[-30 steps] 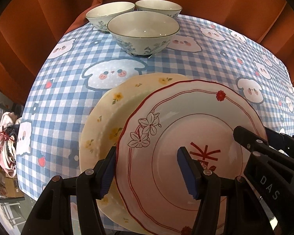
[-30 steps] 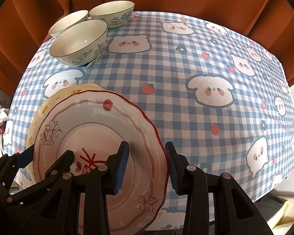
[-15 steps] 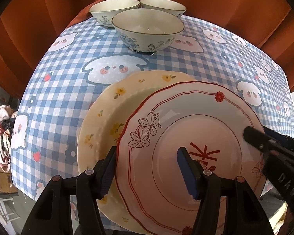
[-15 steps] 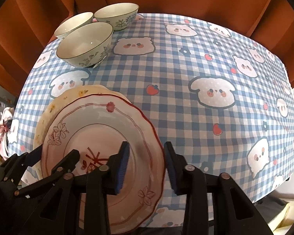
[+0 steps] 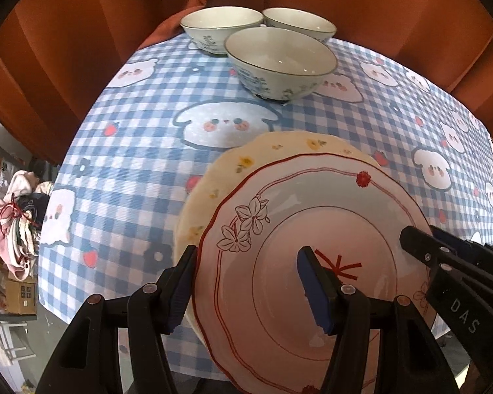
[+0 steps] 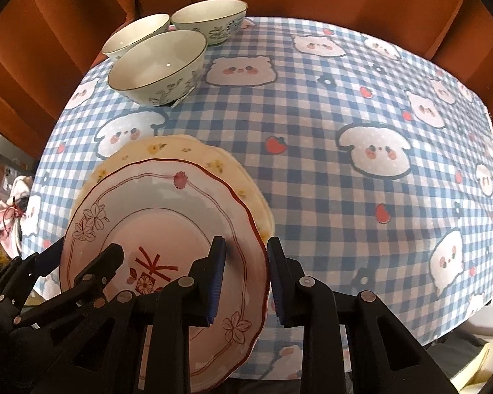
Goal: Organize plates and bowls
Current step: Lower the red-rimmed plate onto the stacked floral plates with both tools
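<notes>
1. The pink scalloped ceramic plate with red rim (image 5: 312,229) lies over a cream round plate with yellow flowers (image 5: 279,146) near the tabletop's (image 6: 312,131) 6 o'clock edge.
2. The right gripper (image 6: 245,282) has its jaws clenched on the pink plate's 3 o'clock rim.
3. The left gripper (image 5: 246,285) straddles the 9 o'clock rim; grip unclear.
4. 3 white floral bowls (image 5: 279,62) cluster at 12 o'clock.

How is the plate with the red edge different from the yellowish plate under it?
The red-rimmed plate is white with red lines and outlined flowers; the cream plate has little yellow flowers. The red-rimmed plate lies on top, and both grippers straddle its edges; the cream plate sits underneath on the checkered tablecloth, mostly covered. Both have wavy edges.
</notes>
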Tool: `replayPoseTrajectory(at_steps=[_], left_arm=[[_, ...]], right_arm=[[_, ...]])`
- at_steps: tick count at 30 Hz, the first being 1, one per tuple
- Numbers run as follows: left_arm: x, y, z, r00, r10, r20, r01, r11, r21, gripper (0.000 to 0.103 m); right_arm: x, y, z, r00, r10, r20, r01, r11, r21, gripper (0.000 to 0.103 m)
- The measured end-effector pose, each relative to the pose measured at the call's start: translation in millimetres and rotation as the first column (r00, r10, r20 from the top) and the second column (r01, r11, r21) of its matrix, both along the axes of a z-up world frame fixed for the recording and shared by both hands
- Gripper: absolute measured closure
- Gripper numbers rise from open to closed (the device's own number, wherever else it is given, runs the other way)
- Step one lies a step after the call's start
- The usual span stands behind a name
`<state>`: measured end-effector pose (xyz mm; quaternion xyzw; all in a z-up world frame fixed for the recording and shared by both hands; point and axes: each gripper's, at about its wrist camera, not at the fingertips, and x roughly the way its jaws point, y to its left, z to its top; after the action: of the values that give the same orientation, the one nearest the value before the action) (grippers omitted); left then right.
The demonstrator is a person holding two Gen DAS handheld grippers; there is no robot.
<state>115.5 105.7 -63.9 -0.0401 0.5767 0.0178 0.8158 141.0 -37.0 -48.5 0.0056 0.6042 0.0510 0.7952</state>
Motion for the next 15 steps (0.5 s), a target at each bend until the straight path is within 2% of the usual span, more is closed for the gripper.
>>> replayPoseTrajectory(at_steps=[7, 15], left_arm=[[4.5, 0.1, -4.4, 1.000, -0.004, 0.004, 0.004, 0.998, 0.055, 0.041], [12.0, -5.0, -9.7, 0.999, -0.021, 0.027, 0.019, 0.996, 0.088, 0.033]], right_arm=[[5.0, 5.8, -9.8, 1.000, -0.003, -0.027, 0.004, 1.000, 0.016, 0.074], [12.7, 11.7, -13.0, 1.000, 0.002, 0.002, -0.002, 1.000, -0.009, 0.073]])
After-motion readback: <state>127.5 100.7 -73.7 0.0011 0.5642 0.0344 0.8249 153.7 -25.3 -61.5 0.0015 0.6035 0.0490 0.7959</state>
